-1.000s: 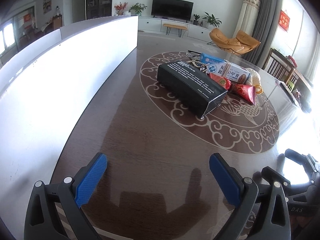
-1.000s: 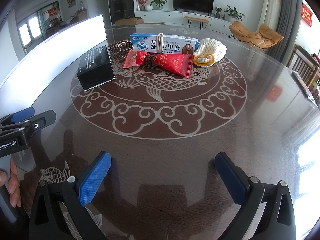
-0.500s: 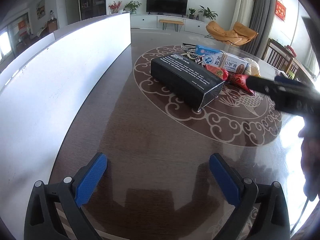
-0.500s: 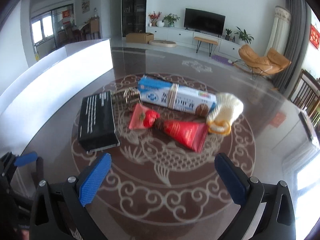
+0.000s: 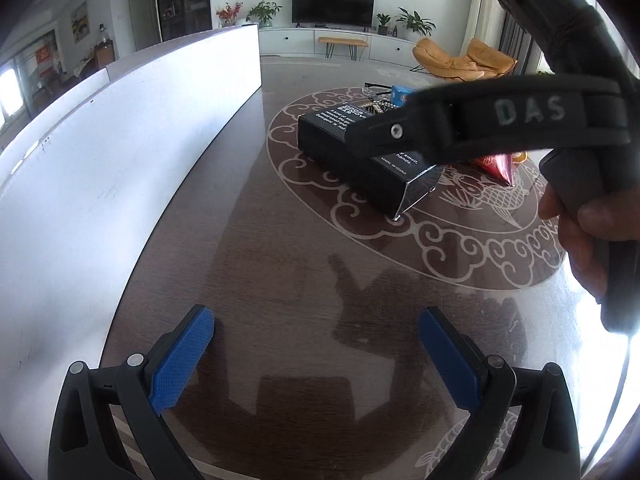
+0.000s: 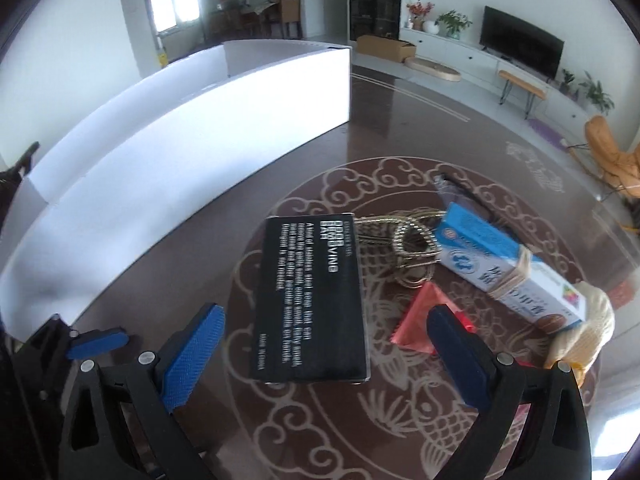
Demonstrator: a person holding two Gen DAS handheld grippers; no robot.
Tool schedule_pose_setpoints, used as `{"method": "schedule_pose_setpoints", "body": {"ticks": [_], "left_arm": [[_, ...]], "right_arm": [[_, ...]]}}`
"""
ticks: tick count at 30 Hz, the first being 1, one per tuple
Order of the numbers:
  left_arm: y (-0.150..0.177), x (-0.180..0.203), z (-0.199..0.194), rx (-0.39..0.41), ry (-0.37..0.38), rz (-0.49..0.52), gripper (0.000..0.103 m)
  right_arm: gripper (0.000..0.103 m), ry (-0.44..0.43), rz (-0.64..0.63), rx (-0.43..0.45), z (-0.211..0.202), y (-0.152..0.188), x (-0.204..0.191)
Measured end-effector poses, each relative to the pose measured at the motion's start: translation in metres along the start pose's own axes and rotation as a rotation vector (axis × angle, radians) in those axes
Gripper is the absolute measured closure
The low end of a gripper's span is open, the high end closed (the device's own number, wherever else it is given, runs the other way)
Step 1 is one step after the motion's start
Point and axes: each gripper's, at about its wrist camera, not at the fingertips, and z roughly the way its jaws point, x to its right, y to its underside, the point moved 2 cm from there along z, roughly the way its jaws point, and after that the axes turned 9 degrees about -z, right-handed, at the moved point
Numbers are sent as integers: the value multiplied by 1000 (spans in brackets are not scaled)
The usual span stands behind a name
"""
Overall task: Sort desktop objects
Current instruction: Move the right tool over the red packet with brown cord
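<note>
Brown shiny table (image 6: 400,128) fills the frame, with a long white box (image 6: 168,148) across the upper left. My black box (image 6: 312,300) lies in the middle, between the spread fingers of my right claw (image 6: 326,356), not touched. At right sit the blue-white box (image 6: 508,272), red packet (image 6: 420,316) and gold chain (image 6: 412,248). My left claw (image 5: 316,360) is spread wide over bare table at the bottom.

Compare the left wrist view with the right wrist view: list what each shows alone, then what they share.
Left wrist only: the right gripper's body from outside, with the hand holding it, and the open left gripper. Right wrist only: the gold chain, the cream pouch, and the open right gripper above the black box. Both: black box, blue-and-white carton, white bin, patterned table.
</note>
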Motion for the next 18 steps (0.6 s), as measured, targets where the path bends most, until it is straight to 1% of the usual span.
{"method": "schedule_pose_setpoints", "body": {"ticks": [2,5,9,10,12,13,14,15,16,18], "left_arm": [[0,0,0,-2,5,-2,0],[0,2,1,-6,-11,9,0],[2,0,-1,-6,-7,7,0],[2,0,-1,-5,-2,4,0],[3,0,-2,-4,2,3,0],[3,-1,-2,-4,3,2,0],[3,-1,-3,-3,3,2,0],[3,-1,-3,-3,2,2,0],[4,-1,-3,-4,0,4,0],[3,0,-3,-5,-6,8,0]], "right_arm": [[3,-84,64,52,-9,0,11],[3,-175,189,63,-6,-1,31],[3,-213,204,35,11,-8,26],[4,-242,218,23,17,-9,22],[5,-337,239,9,23,-11,13],[9,-386,233,11,23,-13,9],[10,-386,210,19,20,-16,8],[10,-324,173,26,15,-19,10],[10,-239,129,28,9,-22,15],[9,-47,24,-2,1,-25,29]]}}
